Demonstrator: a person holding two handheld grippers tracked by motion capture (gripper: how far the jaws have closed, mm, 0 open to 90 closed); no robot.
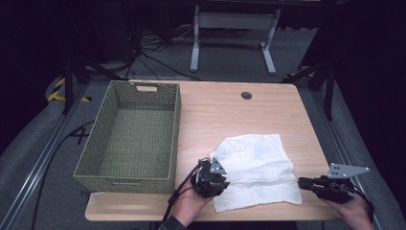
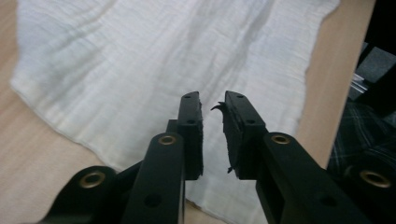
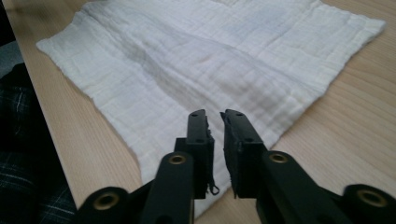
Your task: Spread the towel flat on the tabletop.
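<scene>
Basket (image 1: 128, 139) sat at the left of the tabletop (image 1: 225, 108), woven, olive-green, nothing in it that I could see. Cloth (image 1: 256, 170) lay just right of it, apart from the basket wall, spread nearly flat near the front edge, white, with a soft ridge running across it and a rumpled far-left corner.

Left gripper (image 1: 210, 178) rested over the cloth's near-left corner. In the left gripper view its fingers (image 2: 191, 135) stood slightly parted, a narrow gap between them, nothing pinched; cloth (image 2: 177, 56) lay below and ahead.

Right gripper (image 1: 302, 183) sat level at the cloth's near-right corner, pointing inward. In the right gripper view its fingers (image 3: 198, 140) were likewise a little apart, holding nothing, with the cloth (image 3: 210, 60) corner just under the tips.

Risks as I judged them: with the gaps this narrow, the fingers could ride over the fabric and close on air, or catch a few threads only, so a corner slips out on the lift. The frayed pad edges might snag the weave. If one side grips and the other misses, the cloth would drag askew and bunch. The cloth's front edge lies close to the tabletop edge, so a push there could slide it off.

Surface: pale wood-grain tabletop, smooth, a round cable port (image 1: 246, 95) at the back. Room: dark, grey carpet, cables on the floor, a white desk frame (image 1: 234, 36) behind, yellow-black tape (image 1: 60, 88) at far left.
</scene>
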